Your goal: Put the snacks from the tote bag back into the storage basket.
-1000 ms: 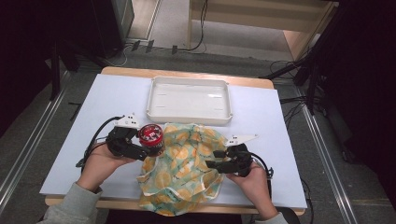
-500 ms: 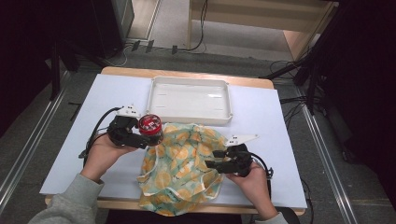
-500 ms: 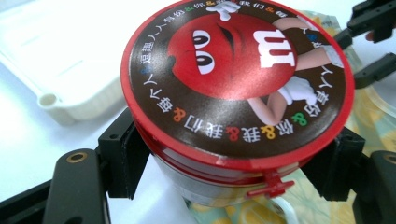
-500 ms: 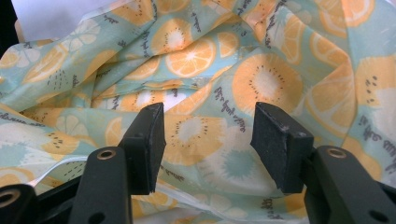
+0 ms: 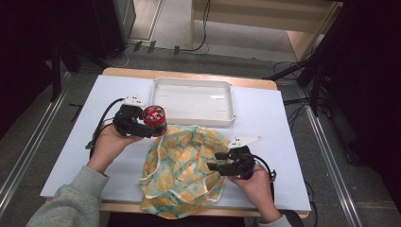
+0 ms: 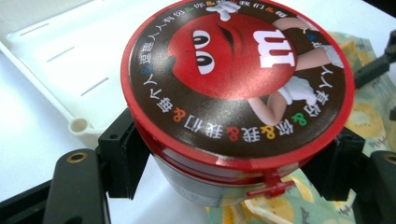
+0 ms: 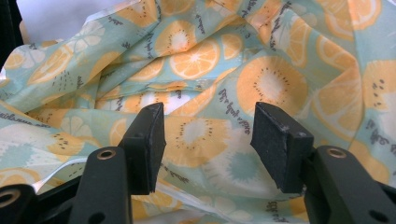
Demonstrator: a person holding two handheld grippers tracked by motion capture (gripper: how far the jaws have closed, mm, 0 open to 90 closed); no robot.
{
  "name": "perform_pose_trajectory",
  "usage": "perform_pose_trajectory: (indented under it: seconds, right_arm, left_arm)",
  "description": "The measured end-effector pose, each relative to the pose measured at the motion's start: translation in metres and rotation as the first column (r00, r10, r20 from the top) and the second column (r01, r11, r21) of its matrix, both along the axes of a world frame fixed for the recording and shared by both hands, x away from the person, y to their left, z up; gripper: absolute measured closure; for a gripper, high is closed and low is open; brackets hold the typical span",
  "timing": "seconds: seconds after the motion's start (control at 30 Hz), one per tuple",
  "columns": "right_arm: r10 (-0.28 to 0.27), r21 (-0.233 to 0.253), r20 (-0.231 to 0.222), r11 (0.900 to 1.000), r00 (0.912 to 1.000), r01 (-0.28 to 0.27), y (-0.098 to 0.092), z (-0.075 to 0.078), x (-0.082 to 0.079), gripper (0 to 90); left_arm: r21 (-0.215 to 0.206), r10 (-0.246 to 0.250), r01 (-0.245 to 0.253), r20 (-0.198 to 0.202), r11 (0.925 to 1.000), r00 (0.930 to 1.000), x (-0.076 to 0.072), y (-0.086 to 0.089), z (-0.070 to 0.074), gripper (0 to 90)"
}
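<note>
A round candy tin (image 5: 154,117) with a red cartoon lid (image 6: 236,70) is clamped in my left gripper (image 5: 147,126), whose jaws press on both sides of the tin (image 6: 224,163). It hangs just left of the white tray (image 5: 195,100), at the upper left edge of a crumpled cloth (image 5: 182,168) printed with orange slices. My right gripper (image 5: 213,161) rests over the right part of that cloth (image 7: 205,70), jaws open with only fabric behind them.
The white tray (image 6: 51,51) lies empty at the back middle of the white table (image 5: 265,123). The cloth's front edge hangs over the table's near edge. Cables trail from both grippers.
My left gripper has carried the tin up and away from the cloth's left side toward the tray's left corner. The right gripper has stayed put.
</note>
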State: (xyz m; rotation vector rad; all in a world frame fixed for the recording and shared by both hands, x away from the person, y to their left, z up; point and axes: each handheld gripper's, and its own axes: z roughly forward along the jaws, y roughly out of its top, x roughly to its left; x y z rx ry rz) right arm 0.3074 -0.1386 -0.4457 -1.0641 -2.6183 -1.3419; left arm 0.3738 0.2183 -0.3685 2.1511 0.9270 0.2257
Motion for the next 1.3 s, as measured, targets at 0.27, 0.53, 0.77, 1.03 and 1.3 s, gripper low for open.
perform_pose_trajectory:
  seconds: [0.27,0.53,0.77,1.03,1.3]
  right_arm:
    - [0.003,0.001,0.0,1.0,1.0,-0.003,0.002,0.0,0.0,45.7]
    - [0.001,0.002,0.001,1.0,1.0,-0.001,0.002,0.0,-0.001,45.6]
    - [0.006,0.005,0.002,1.0,1.0,-0.006,0.003,0.001,-0.002,45.7]
    - [0.01,0.013,0.001,1.0,0.9999,-0.01,0.004,0.0,-0.002,45.7]
    - [0.007,0.021,0.007,1.0,1.0,-0.007,0.003,0.002,-0.003,45.7]
  left_arm:
    - [0.029,0.022,-0.022,0.005,0.9993,0.9997,0.01,-0.004,-0.001,26.1]
    - [-0.014,-0.003,0.003,-0.009,0.9999,1.0,0.026,-0.014,0.003,26.1]
    - [0.005,-0.009,0.009,-0.015,1.0,0.9999,0.047,-0.022,0.004,26.1]
    - [-0.003,0.013,-0.013,-0.024,0.9999,0.9996,0.073,-0.032,0.005,26.1]
    - [0.0,-0.012,0.012,-0.033,0.9999,0.9994,0.092,-0.041,-0.005,26.1]
